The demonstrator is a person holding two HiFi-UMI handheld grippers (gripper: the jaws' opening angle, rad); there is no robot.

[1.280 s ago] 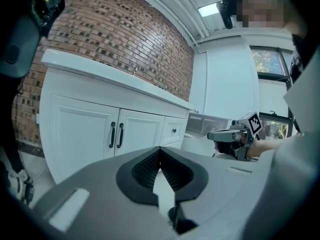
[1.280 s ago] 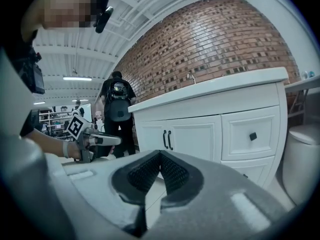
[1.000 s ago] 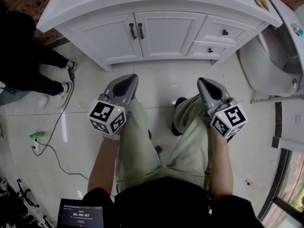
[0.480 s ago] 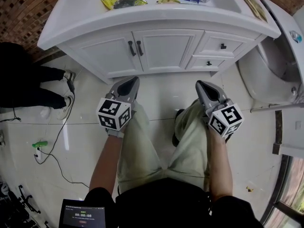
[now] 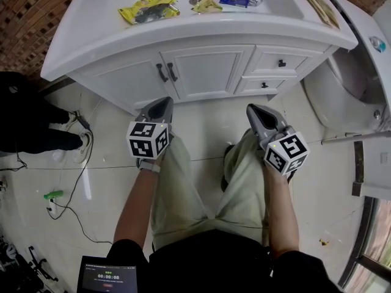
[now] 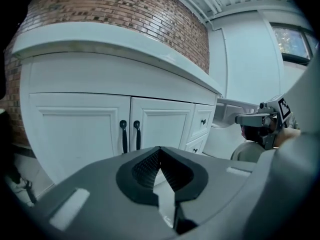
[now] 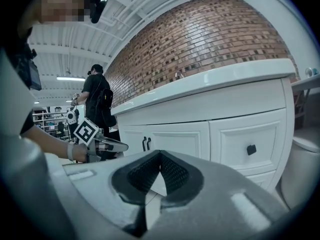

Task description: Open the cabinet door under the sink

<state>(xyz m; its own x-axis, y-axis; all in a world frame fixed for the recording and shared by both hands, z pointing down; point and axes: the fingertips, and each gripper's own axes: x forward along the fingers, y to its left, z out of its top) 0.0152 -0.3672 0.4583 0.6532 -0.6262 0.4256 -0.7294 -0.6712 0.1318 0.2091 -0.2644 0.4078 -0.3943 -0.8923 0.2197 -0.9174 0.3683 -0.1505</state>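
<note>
The white vanity cabinet (image 5: 208, 72) has two doors under the sink, with a pair of dark vertical handles (image 5: 167, 72) where they meet. In the left gripper view the handles (image 6: 129, 135) stand just above and left of my jaws. My left gripper (image 5: 160, 107) is shut and empty, a short way in front of the doors and below the handles. My right gripper (image 5: 253, 110) is also shut and empty, level with the two drawers (image 5: 281, 63). In the right gripper view a drawer knob (image 7: 251, 149) shows ahead and the left gripper (image 7: 107, 145) off to the left.
A toilet (image 5: 348, 84) stands right of the cabinet. Snack packets (image 5: 146, 8) lie on the countertop. A person in black (image 5: 24, 115) stands at the left, with a cable (image 5: 73, 182) and a green item (image 5: 52, 195) on the tiled floor.
Both grippers have come closer to the cabinet, the left one more and slightly lower. The countertop with its packets has come into the head view.
</note>
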